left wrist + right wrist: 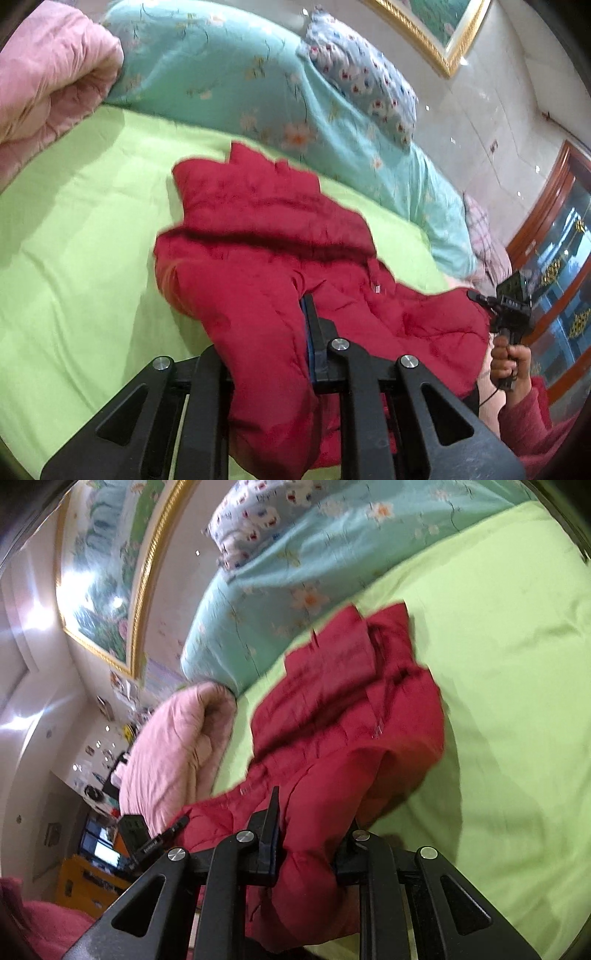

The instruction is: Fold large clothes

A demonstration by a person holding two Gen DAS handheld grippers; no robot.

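Left wrist: left gripper (271, 332) clamped on a near fold of the red padded jacket (266, 229), which lies bunched on the green sheet (81, 229). Right wrist: right gripper (310, 834) closed on the jacket's near hem. Step, judged: lifting near edge to fold. Next: carry both corners toward far side together, level.

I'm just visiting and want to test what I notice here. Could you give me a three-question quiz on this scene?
1. True or false: both grippers, left and right, are shut on the red jacket.
2. What colour is the sheet under the jacket: A) white, B) lime green, C) blue?
3. Fill in: the bedding beside the teal floral quilt, at the bed's edge, is a ____ quilt.

Key: 1 true; 2 B; 3 pink.
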